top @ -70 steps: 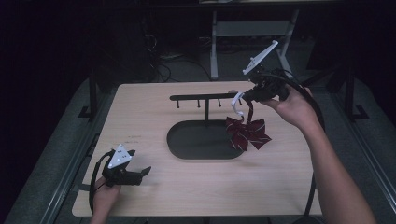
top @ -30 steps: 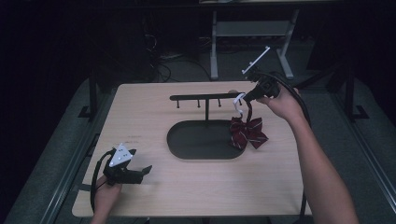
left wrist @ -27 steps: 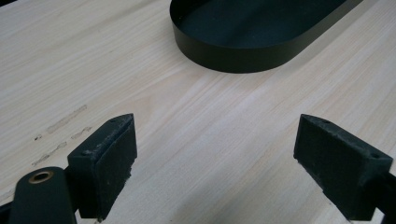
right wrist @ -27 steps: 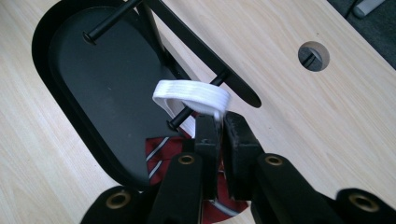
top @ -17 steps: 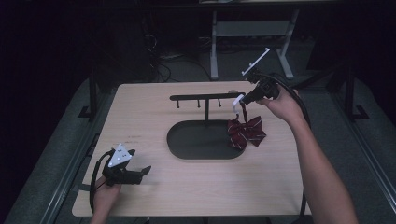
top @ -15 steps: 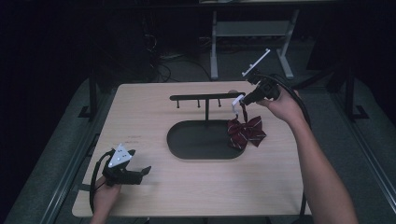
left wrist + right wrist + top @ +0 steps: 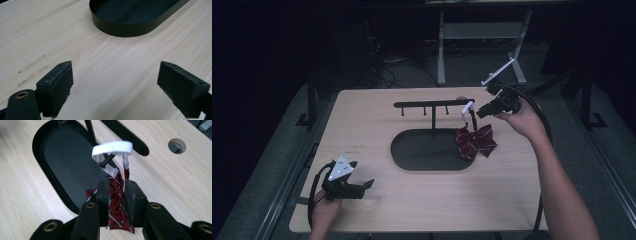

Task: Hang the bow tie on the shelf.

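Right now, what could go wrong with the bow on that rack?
1. The white strap loops over just one peg, near the end of the rack. It could slip off, dropping the bow.
2. The right gripper has just been opening, with the bow's cloth between its jaws. If the cloth snags as it pulls away, the bow may come off too.
3. A tug might tip the rack, since the left gripper sits far away, open.

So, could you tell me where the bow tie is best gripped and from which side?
Grip the bow tie at its narrow middle knot, coming from the table's right side, away from the stand. The knot is the firmest, slimmest part, while the wings are floppy, and the white strap hangs looped on the stand's peg above.
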Tool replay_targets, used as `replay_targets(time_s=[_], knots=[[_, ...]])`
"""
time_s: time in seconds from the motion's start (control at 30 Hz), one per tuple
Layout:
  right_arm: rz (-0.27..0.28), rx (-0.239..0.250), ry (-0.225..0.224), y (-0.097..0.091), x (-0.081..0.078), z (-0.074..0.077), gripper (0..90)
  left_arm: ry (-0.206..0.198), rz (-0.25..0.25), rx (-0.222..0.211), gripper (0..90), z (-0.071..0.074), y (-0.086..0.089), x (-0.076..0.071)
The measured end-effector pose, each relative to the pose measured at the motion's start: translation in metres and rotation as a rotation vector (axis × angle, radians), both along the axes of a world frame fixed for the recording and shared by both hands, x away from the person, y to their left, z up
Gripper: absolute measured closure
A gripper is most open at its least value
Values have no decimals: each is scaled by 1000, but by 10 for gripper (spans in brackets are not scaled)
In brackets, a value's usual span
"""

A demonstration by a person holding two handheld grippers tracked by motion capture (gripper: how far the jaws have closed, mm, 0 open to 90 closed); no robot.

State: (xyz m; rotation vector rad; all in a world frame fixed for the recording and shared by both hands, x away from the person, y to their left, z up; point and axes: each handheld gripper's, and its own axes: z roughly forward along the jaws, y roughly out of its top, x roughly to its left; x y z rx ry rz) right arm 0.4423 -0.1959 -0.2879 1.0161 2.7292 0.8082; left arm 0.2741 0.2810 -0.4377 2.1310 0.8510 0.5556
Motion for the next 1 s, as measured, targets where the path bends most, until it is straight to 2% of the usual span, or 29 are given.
replay_targets(time_s=[0.3,1.0], knots=[[-17,28,10,-12,-5,-8,673,6,3,-1,132,-1,0,0],[-44,48,34,-26,-9,-20,585,-1,6,-5,132,0,1,-1]])
